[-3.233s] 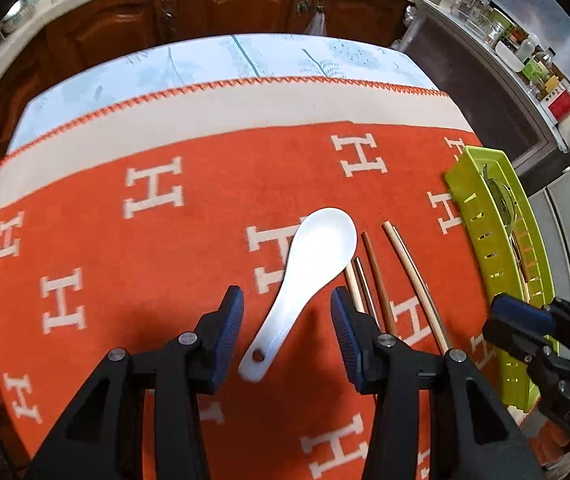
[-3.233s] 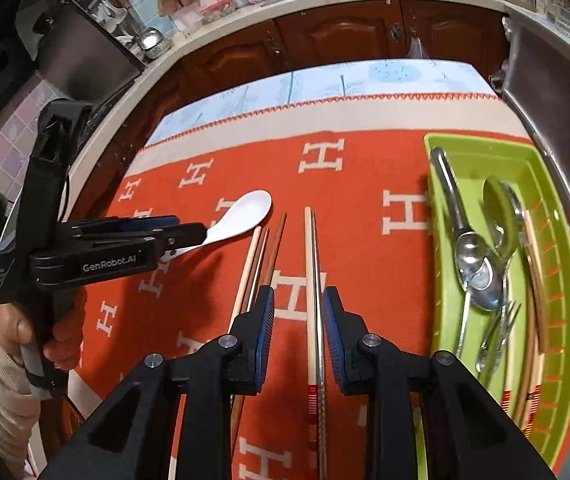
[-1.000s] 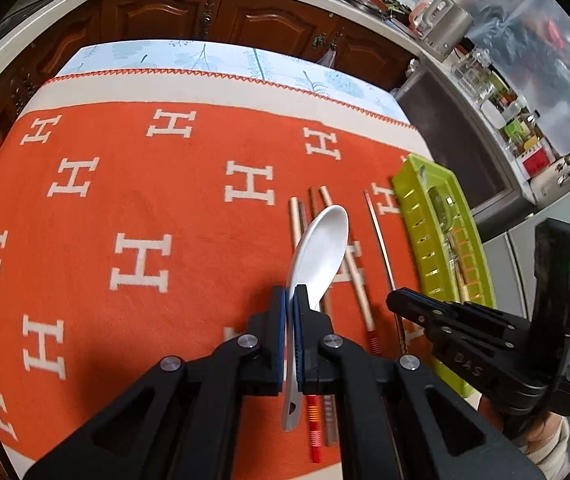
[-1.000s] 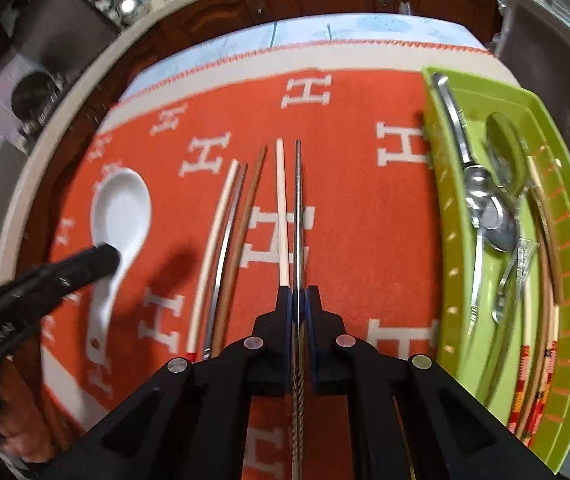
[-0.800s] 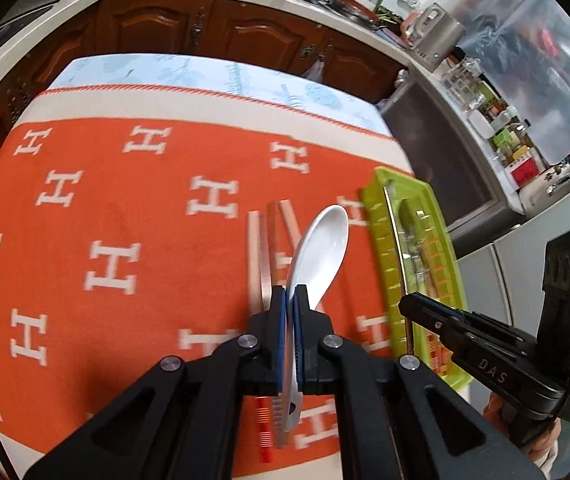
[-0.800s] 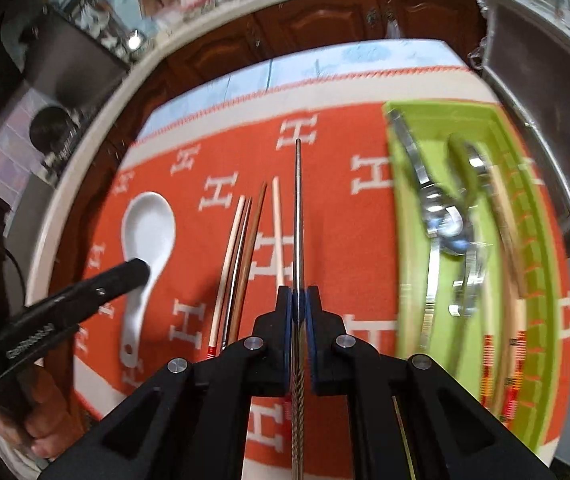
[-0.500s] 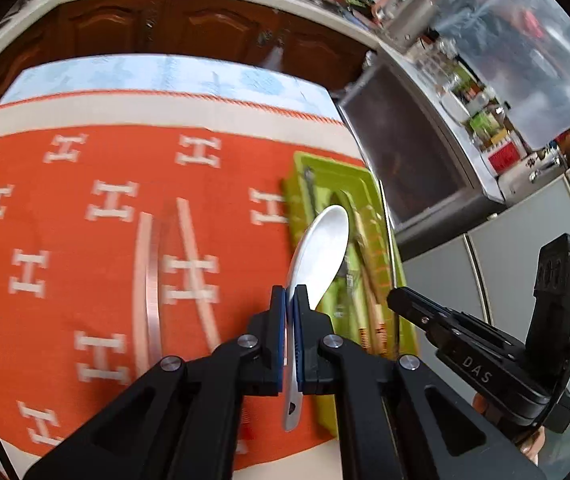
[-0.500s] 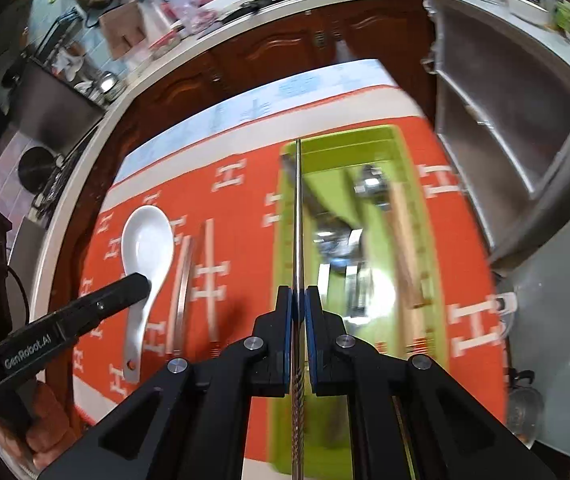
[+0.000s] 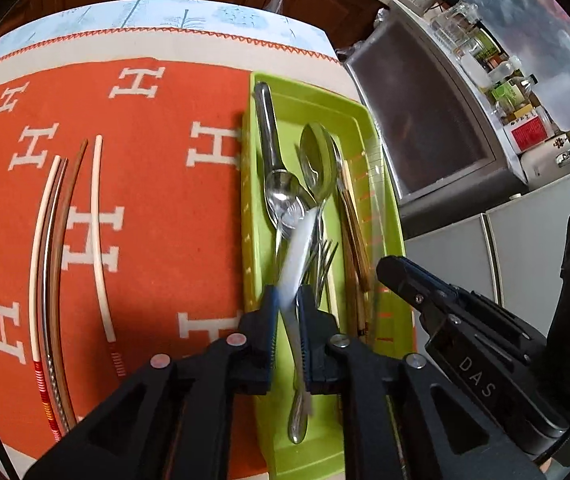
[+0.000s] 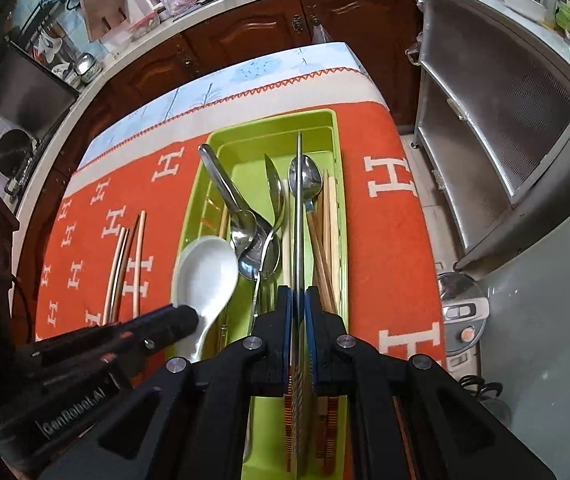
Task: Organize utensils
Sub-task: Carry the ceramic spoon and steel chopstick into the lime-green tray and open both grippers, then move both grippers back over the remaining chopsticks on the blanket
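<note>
Spoon (image 9: 299, 248) first: through my left camera the white ceramic spoon sits blurred and tilted between my left tongs (image 9: 285, 312), whose jaws have just been opening around its handle, right above the green tray (image 9: 385, 216). Its long axis runs along the tray. Through my right camera, my right tongs (image 10: 297, 316) pinch a metal chopstick (image 10: 298, 208), lengthwise over the tray beside the steel spoons (image 10: 257, 248).

White spoon (image 9: 299, 248) motion-blurred between left claw (image 9: 285, 300) pads, its bowl indistinct
</note>
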The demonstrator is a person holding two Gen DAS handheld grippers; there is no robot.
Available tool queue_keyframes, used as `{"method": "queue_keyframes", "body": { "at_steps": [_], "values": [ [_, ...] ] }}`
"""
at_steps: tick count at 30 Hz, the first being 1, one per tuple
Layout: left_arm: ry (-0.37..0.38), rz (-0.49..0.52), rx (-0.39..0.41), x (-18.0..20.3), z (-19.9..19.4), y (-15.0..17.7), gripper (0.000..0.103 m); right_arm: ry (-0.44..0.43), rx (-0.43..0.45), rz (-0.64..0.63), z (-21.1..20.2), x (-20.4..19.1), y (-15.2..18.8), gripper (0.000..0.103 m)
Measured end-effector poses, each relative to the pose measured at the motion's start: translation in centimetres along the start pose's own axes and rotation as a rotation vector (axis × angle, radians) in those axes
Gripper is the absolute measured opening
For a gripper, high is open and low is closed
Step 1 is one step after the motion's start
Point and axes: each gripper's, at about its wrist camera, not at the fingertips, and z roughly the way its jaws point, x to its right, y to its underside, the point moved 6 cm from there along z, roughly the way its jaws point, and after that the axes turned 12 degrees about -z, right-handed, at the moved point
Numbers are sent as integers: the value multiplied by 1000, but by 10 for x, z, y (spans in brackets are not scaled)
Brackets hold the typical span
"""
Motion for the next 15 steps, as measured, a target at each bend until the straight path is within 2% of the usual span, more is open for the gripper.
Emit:
{"method": "queue_keyframes", "body": {
  "at_steps": [5, 9, 15],
  "values": [
    [1, 41, 23, 5, -12, 5, 20, -13, 20, -3, -1, -7, 5, 8],
    [-31, 68, 56, 5, -25, 8, 31, -30, 35, -2, -14, -18, 18, 8],
    [-63, 90, 87, -10, -45, 14, 33, -72, 51, -14, -30, -43, 37, 8]
  ]
}}
